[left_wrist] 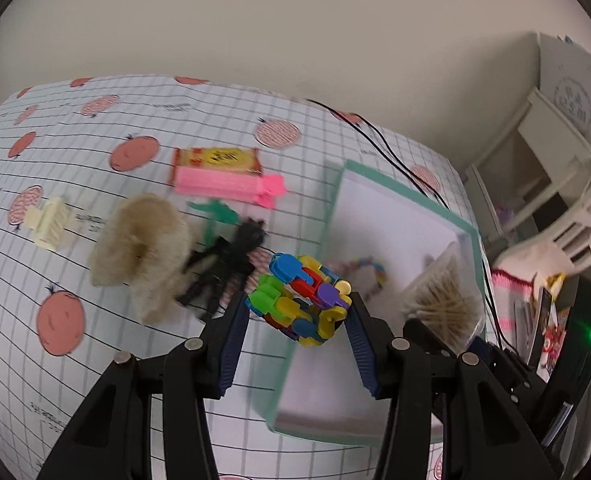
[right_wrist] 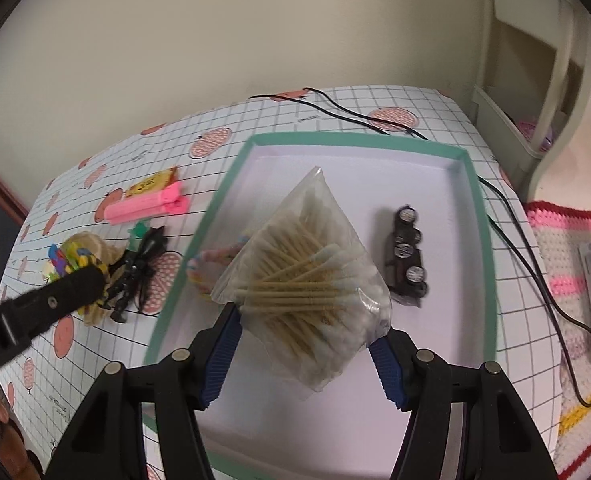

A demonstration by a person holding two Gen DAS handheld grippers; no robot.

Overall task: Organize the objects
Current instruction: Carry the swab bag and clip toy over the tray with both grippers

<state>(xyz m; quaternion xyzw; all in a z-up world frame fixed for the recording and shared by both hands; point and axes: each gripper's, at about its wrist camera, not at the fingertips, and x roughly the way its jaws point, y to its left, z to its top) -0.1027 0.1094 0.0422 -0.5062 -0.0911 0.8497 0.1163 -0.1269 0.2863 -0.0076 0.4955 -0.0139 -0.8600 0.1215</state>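
My left gripper (left_wrist: 298, 305) is shut on a many-coloured plastic link toy (left_wrist: 301, 298), held above the tablecloth beside the near-left rim of the green-rimmed white tray (left_wrist: 395, 188). In the right wrist view the same toy (right_wrist: 69, 258) shows at the far left, on the left gripper's finger (right_wrist: 75, 284). My right gripper (right_wrist: 303, 328) is shut on a clear bag of cotton swabs (right_wrist: 303, 276), held over the middle of the tray (right_wrist: 355, 138). A black toy car (right_wrist: 407, 256) and a pastel bracelet (right_wrist: 203, 268) lie in the tray.
Left of the tray lie a pink clip (left_wrist: 223, 186), a yellow packet (left_wrist: 215, 158), a cream hair claw (left_wrist: 49, 220), a beige fluffy piece (left_wrist: 139, 240), a black figure (left_wrist: 223, 264) and a green toy (left_wrist: 215, 212). A black cable (right_wrist: 515, 216) runs along the tray's right side.
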